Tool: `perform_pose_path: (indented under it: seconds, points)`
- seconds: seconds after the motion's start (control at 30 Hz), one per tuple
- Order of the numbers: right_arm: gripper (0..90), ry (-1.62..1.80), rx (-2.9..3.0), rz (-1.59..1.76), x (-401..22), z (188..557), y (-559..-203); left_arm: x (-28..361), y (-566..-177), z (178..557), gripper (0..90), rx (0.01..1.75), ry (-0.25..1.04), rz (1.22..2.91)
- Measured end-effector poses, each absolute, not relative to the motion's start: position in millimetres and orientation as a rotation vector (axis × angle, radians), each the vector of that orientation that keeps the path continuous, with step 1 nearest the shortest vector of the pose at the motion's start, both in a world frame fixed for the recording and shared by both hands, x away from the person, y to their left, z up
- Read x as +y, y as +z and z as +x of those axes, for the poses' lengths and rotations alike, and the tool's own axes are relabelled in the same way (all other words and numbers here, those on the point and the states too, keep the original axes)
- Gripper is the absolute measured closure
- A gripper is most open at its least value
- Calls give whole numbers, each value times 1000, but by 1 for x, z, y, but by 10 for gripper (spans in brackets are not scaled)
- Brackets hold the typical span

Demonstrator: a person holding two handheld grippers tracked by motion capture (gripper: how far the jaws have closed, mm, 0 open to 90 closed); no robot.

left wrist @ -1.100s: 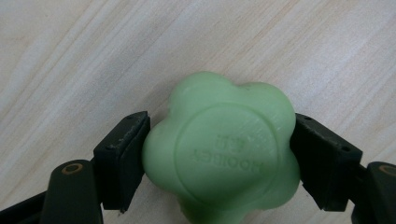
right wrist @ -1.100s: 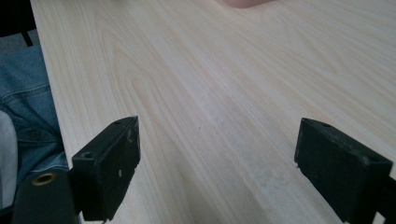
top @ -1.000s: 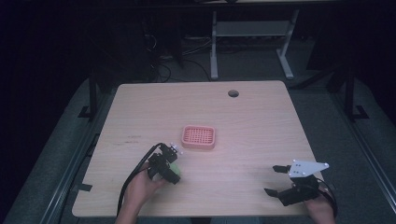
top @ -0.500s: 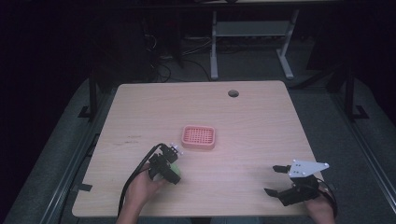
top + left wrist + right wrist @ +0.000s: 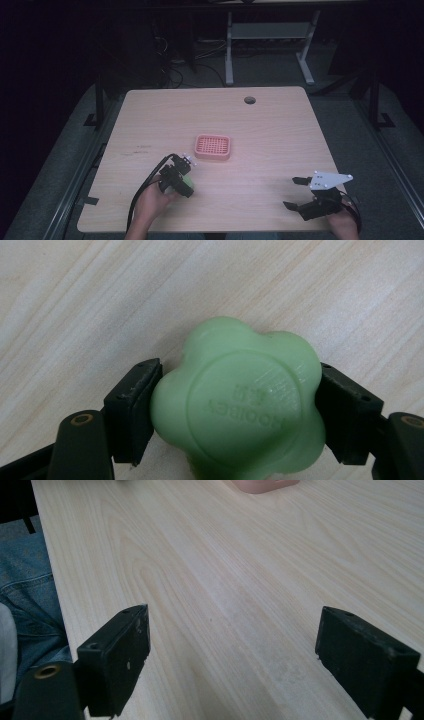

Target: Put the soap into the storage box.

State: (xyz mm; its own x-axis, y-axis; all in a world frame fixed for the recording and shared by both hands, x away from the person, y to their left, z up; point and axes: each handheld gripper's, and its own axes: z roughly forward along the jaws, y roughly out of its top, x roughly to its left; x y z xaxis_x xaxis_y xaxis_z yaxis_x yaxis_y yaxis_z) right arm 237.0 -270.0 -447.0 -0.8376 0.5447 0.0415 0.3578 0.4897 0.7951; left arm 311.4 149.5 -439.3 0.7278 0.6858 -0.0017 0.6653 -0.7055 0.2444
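A pale green, flower-shaped soap bar (image 5: 237,410) with raised lettering sits between the two black jaws of my left gripper (image 5: 240,392), which is shut on its sides just above the wooden table. I cannot tell whether the bar touches the table. In the high view the left gripper (image 5: 179,176) and the green soap (image 5: 187,180) are at the front left, a short way in front and left of a pink slotted soap dish (image 5: 213,147). My right gripper (image 5: 293,192) rests at the front right, open and with nothing in it (image 5: 242,650).
The wooden table (image 5: 280,130) has a round cable hole (image 5: 249,100) near its far edge. The pink dish's edge (image 5: 265,484) lies far ahead of the right gripper. A person's jeans-clad leg (image 5: 27,600) is beside the table's front edge.
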Motion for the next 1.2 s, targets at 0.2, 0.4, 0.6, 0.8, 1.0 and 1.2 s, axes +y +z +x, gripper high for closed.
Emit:
perform_pose_path:
  seconds: [0.2,0.4,0.6,0.8,1.0,1.2]
  points:
    - [138,1272,2515,774,-270,237,-447,150,-438,311,266,1082,142,2689]
    - [138,1272,2515,774,-270,237,-447,152,-436,311,267,1085,163,2684]
    - [138,1270,2515,776,-270,237,-447,154,-435,312,269,1086,163,2684]
    - [138,1271,2514,776,-271,237,-447,154,-433,311,269,1089,179,2665]
    - [137,1270,2515,778,-271,237,-447,154,-428,313,269,1078,185,2656]
    - [138,1270,2514,776,-271,237,-447,151,-423,315,269,1068,192,2646]
